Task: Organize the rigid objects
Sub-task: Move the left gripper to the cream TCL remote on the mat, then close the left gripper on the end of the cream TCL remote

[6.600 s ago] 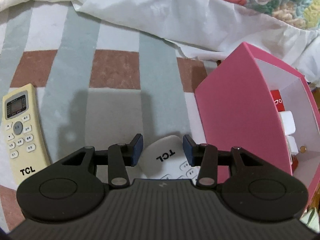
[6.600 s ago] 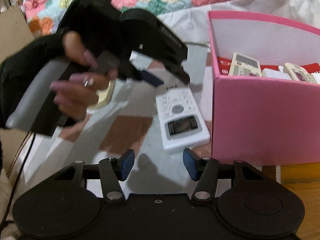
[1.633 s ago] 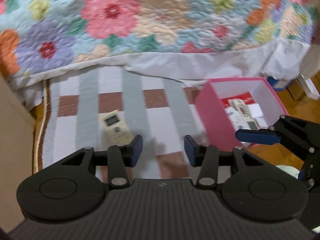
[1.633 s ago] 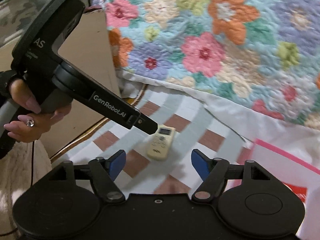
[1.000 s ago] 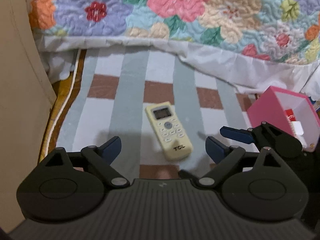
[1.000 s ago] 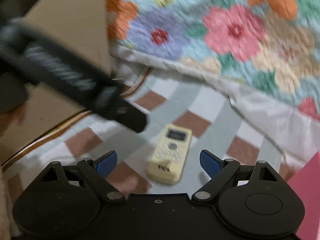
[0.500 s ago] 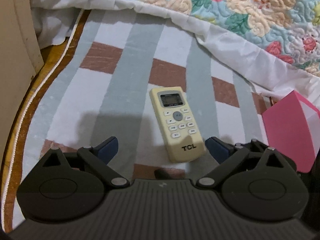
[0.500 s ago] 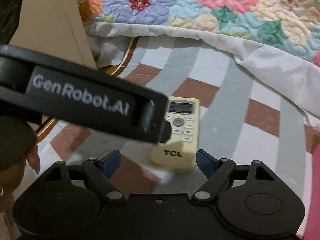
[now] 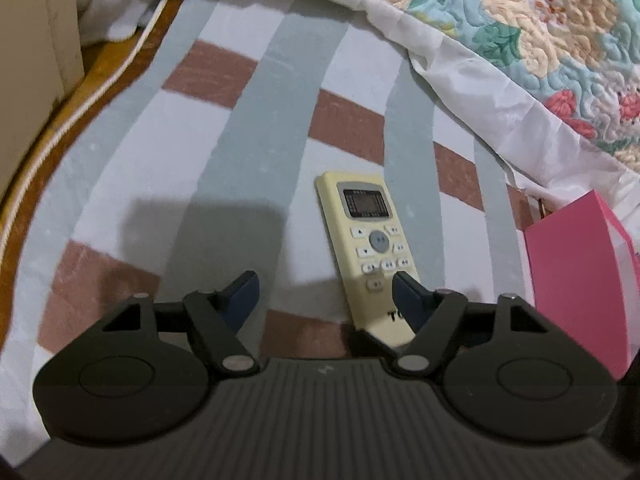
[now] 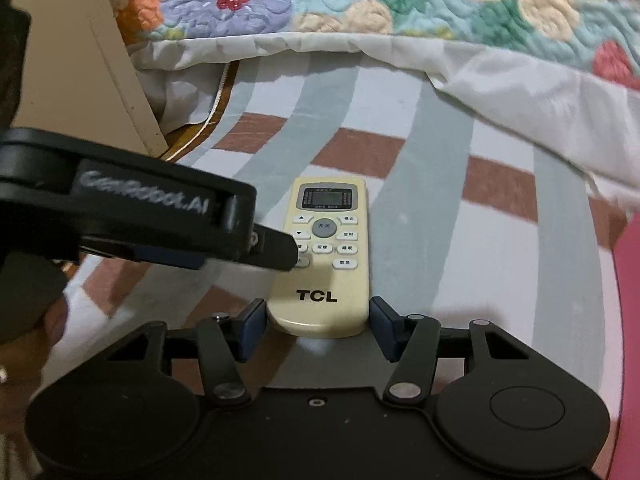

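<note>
Remote: a cream-yellow rectangular plastic remote control marked TCL is laid flat, buttons up, on the striped cloth, its small screen at the far end and its logo at the near end.
Right gripper: the right gripper is set low over the cloth with its blue-padded fingers spread; the near end of the remote is bracketed between the pads, a thin gap being seen on each side, so nothing is gripped.
Left gripper: the left gripper is held with its jaws wide apart and nothing between the pads; in its own view the right pad is seen in front of the remote's near right corner, whether touching or above cannot be told. In the right wrist view its black body, lettered GenRobot.AI, is seen reaching in from the left, its tip overlapping the remote's left-hand buttons.
Box: a pink cardboard box is stood on the cloth to the right of the remote, apart from it.
Surface: a cloth of grey, white and brown stripes and checks is spread beneath everything.
Far edge: a floral quilted blanket with a white border is draped along the far side.
Left edge: a beige panel is seen standing at the far left.
</note>
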`<act>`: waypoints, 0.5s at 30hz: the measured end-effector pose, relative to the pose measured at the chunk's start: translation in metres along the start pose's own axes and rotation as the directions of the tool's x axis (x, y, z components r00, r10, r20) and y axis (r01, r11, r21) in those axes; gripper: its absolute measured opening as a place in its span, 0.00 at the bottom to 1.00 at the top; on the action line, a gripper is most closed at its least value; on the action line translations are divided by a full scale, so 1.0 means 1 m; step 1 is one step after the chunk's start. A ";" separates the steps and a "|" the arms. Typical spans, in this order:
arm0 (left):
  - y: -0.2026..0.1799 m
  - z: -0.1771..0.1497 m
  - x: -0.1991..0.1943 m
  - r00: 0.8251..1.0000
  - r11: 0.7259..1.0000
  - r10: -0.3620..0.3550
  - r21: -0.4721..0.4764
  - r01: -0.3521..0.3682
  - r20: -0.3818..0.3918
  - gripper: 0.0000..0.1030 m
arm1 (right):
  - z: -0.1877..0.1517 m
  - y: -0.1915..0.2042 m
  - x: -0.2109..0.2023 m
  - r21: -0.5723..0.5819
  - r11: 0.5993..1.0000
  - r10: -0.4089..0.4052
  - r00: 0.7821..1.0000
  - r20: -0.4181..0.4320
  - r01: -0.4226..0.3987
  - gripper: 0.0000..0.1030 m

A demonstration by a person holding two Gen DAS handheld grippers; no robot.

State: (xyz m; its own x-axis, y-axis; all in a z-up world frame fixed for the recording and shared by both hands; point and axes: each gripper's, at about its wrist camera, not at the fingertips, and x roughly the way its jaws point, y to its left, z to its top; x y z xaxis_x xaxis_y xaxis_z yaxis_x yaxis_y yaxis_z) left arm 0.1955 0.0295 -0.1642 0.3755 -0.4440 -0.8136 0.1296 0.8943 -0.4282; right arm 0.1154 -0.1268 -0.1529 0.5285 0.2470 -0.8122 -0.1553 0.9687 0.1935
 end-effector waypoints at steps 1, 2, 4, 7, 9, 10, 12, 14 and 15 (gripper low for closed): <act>0.001 -0.001 0.001 1.000 1.000 -0.016 -0.017 0.016 -0.014 0.69 | -0.003 0.000 -0.003 0.011 1.000 0.005 1.000 -0.006 -0.005 0.60; 0.002 -0.001 0.002 0.999 0.999 -0.034 -0.035 0.033 -0.030 0.69 | -0.005 0.001 -0.007 0.021 1.000 0.011 1.000 -0.013 -0.010 0.60; 0.000 -0.004 0.002 0.997 0.998 -0.056 -0.041 0.054 -0.048 0.62 | -0.009 0.001 -0.013 0.037 0.999 0.020 0.999 -0.028 -0.019 0.60; -0.008 -0.008 0.003 0.995 0.998 -0.061 -0.007 0.060 -0.076 0.44 | -0.015 0.000 -0.022 0.073 0.996 0.055 0.997 -0.062 -0.050 0.60; -0.011 -0.012 0.003 0.989 0.995 -0.098 -0.012 0.098 -0.107 0.31 | -0.019 0.000 -0.024 0.073 0.995 0.072 0.993 -0.096 -0.065 0.60; -0.012 -0.015 0.005 0.987 0.994 -0.106 -0.018 0.104 -0.124 0.31 | -0.021 0.000 -0.025 0.065 0.996 0.070 0.992 -0.106 -0.063 0.60; -0.016 -0.021 0.008 0.986 0.995 -0.097 -0.006 0.097 -0.139 0.30 | -0.025 -0.001 -0.025 0.053 0.997 0.070 0.990 -0.121 -0.064 0.60; -0.018 -0.025 0.008 0.987 0.996 -0.088 0.014 0.090 -0.132 0.30 | -0.025 0.000 -0.025 0.026 0.997 0.069 0.991 -0.115 -0.066 0.60; -0.018 -0.025 0.008 0.987 0.996 -0.087 0.017 0.091 -0.133 0.31 | -0.024 0.001 -0.024 0.006 0.998 0.063 0.991 -0.117 -0.063 0.61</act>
State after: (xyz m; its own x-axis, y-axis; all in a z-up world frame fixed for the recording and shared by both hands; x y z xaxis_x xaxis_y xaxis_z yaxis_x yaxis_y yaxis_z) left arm 0.1730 0.0079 -0.1730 0.2370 -0.5239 -0.8181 0.1791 0.8513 -0.4932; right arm 0.0824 -0.1321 -0.1459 0.4167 0.3033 -0.8569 -0.1829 0.9514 0.2478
